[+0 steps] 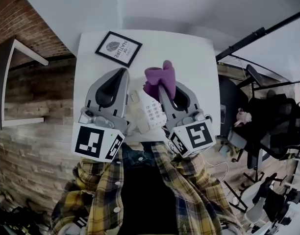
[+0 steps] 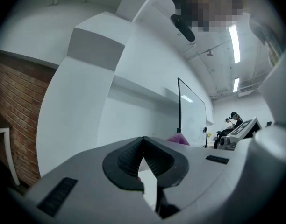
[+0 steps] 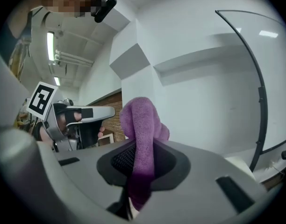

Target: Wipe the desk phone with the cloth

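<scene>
A white desk phone (image 1: 151, 112) with a keypad lies on the white table (image 1: 199, 62), between my two grippers in the head view. My right gripper (image 1: 162, 88) (image 3: 140, 149) is shut on a purple cloth (image 1: 160, 78) (image 3: 139, 120), which sticks up past the jaw tips above the phone's far end. My left gripper (image 1: 121, 73) (image 2: 143, 141) is shut with nothing in it, just left of the phone. Both gripper views tilt up toward wall and ceiling, so the phone is hidden there. A bit of the cloth (image 2: 180, 138) peeks over the left jaws.
A framed print (image 1: 118, 48) lies at the table's far left. A brick wall and a white shelf (image 1: 22, 55) are on the left. Black office chairs (image 1: 272, 126) and cables crowd the right. A glass board (image 2: 192, 115) stands beyond, with people (image 2: 234, 120) far off.
</scene>
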### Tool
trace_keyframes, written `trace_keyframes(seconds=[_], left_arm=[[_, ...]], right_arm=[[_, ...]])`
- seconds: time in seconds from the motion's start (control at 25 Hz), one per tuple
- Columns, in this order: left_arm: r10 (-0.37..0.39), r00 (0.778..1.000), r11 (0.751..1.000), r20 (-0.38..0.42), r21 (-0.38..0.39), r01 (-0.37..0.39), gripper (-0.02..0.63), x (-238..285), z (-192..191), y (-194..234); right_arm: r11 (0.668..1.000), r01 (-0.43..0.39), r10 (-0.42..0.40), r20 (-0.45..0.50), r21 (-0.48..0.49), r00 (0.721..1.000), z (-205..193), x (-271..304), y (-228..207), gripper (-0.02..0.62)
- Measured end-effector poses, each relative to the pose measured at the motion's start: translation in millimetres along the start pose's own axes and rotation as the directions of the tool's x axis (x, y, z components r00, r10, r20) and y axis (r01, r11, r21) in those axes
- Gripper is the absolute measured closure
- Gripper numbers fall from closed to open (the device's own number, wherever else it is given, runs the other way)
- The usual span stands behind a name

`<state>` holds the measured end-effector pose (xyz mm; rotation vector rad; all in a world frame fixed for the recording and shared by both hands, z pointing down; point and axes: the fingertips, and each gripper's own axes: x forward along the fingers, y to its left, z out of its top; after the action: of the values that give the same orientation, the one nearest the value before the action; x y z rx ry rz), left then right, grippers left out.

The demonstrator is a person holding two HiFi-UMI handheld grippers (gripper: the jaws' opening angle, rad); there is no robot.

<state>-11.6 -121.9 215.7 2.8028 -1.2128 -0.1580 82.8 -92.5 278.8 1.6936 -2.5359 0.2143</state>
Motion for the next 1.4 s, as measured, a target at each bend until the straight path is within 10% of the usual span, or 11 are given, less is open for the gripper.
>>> trace_keyframes(seconds=[0.48,1.4], left_arm=[[0.256,0.966,0.967,-0.035,0.017,-0.255,0.591,6.9,-13.1,1.3],[0.246,0.966,0.969,-0.080,-0.013,-0.248,0.591,5.4,-26.1,36.7]], right_arm=[[0.964,-0.267,0.266,-0.066,-0.006,0.962,-11.4,22.7,-24.7,0.528],[0.952,-0.306,0.299,-0.149,-0.024,0.943,-32.3,54.3,1.1,0.528]])
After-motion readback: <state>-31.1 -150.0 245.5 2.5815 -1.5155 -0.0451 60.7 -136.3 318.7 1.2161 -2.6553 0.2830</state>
